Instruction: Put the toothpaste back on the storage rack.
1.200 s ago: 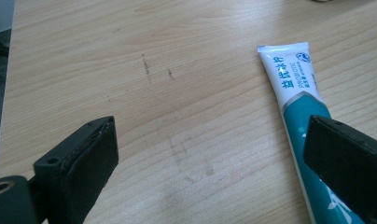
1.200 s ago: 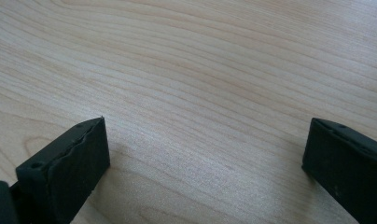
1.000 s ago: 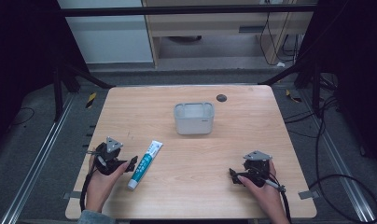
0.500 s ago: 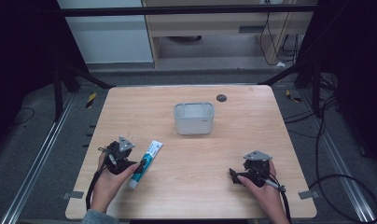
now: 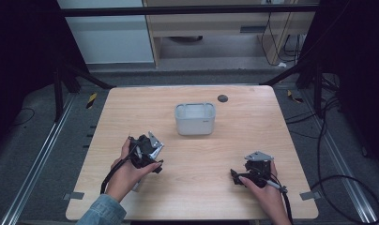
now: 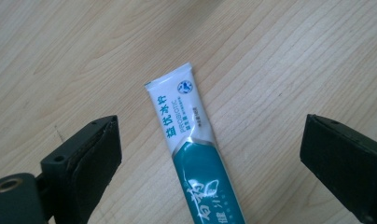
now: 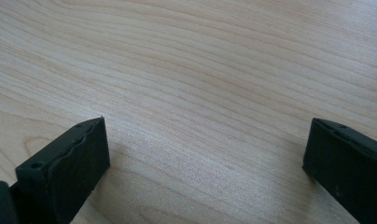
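two grippers work the near half of the wooden table [image 5: 253,136], one in each of the person's hands. nearest the person on the right side, the right gripper [image 7: 205,154] rests low over bare wood, its two black jaws spread wide apart with nothing between them; in the high view the right gripper [image 5: 234,176] sits near the front edge with a grey three-cornered plate on top and its cable trailing back along the hand. a little farther in on the left side, the left gripper [image 5: 152,157] is tipped down over the toothpaste tube [image 6: 196,149], which lies flat on the table. in the left gripper view the left gripper [image 6: 210,154] has its jaws wide apart on either side of the tube, neither pad touching it, and the tube's flat white crimped end points away from the camera. beyond both grippers, near the middle of the table, stands a pale grey bin [image 5: 194,118], well apart from the tube. farther still, near the far edge, a small dark round thing [image 5: 222,98] lies on the wood.
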Motion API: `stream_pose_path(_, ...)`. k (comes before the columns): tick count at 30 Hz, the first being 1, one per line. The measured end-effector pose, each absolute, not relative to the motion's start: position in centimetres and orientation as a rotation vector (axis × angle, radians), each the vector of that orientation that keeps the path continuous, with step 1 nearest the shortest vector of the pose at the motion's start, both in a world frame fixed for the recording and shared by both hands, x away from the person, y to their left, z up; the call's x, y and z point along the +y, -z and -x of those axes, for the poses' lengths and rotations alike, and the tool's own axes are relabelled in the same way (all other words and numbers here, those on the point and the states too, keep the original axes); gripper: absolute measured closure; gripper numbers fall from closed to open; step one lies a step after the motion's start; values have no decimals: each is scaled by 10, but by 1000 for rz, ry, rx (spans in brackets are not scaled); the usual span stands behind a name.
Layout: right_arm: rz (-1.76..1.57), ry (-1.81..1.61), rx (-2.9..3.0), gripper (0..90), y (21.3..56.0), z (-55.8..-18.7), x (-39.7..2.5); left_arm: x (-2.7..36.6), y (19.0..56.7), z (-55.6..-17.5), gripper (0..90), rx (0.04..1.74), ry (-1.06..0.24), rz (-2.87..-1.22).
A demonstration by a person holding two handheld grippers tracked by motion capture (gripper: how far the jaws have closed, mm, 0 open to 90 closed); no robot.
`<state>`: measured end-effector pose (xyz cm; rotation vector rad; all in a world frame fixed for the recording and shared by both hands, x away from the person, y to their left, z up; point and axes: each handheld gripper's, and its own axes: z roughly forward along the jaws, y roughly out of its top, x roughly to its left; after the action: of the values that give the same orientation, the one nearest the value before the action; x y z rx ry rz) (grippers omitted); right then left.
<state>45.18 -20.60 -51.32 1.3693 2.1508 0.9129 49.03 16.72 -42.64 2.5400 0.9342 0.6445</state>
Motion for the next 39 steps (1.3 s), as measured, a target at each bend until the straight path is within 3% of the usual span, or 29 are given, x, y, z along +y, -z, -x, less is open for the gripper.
stream_pose_path(10, -1372, -914, 2150, 5, 513, -452, -206, 174, 435, -510, 58, 1046, -503, -2568)
stream_pose_path(30, -1381, -921, 2137, 30, 513, -454, -210, 177, 439, -526, 58, 1096, -492, -2595)
stream_pose_path(39, -1374, -918, 2139, 28, 513, -454, -210, 170, 440, -533, 190, 1101, -431, -2638)
